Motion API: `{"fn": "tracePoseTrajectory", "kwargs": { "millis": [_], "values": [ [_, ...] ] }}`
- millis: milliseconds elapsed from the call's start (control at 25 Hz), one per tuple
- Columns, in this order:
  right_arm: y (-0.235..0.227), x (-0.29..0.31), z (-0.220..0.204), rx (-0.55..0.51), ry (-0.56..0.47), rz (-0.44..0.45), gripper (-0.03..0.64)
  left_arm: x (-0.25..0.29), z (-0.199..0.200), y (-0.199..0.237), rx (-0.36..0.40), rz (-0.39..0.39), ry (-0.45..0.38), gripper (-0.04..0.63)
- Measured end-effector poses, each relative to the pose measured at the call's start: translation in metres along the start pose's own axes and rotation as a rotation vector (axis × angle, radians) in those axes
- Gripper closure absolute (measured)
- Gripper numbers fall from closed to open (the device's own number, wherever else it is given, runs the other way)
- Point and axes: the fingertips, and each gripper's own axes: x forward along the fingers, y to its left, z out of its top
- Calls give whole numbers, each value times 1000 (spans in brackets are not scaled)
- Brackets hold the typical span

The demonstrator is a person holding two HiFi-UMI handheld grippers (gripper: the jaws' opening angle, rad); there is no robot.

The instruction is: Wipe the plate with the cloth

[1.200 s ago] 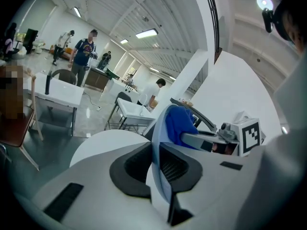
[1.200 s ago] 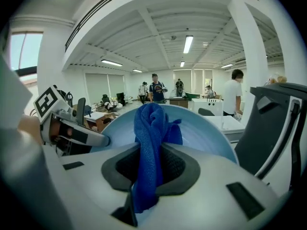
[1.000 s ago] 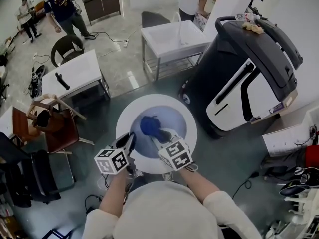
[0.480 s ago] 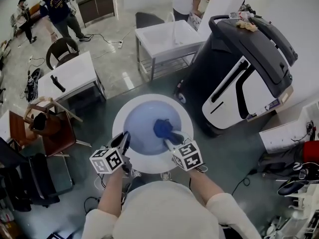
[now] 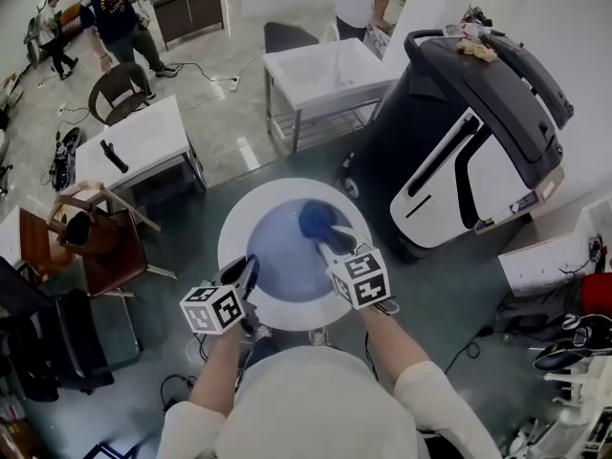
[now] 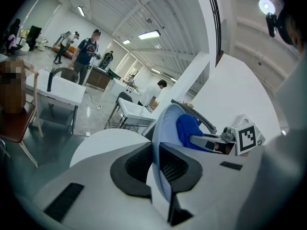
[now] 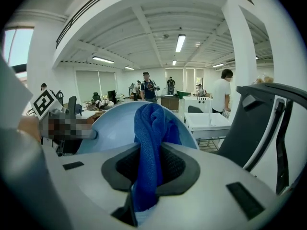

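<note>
A pale blue plate [image 5: 279, 247] is held over a round white table [image 5: 239, 218]. My left gripper [image 5: 246, 273] is shut on the plate's near left rim; in the left gripper view the plate [image 6: 165, 128] stands edge-on between the pads. My right gripper [image 5: 330, 240] is shut on a dark blue cloth [image 5: 314, 219] and presses it onto the plate's far right part. Seen from the right gripper view, the cloth [image 7: 152, 143] rises out of the jaws against the plate [image 7: 112, 126].
A large black and white machine [image 5: 469, 142] stands close on the right. A white table [image 5: 325, 75] is beyond the round one, another white table [image 5: 139, 142] and wooden chairs [image 5: 91, 237] are at the left. People stand at the back.
The right gripper has carried the cloth across the plate, from left of centre toward the far right. The left gripper and the plate have hardly moved.
</note>
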Motion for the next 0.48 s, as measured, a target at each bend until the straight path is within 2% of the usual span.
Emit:
{"fn": "tracePoseTrajectory", "kwargs": {
  "millis": [280,480],
  "values": [
    [52,19,14,-27,-15,118,526,2,-4,-1,3,7,13,546],
    [103,23,-9,-83,42,250,526,8,5,2,2,-2,0,546]
  ]
}}
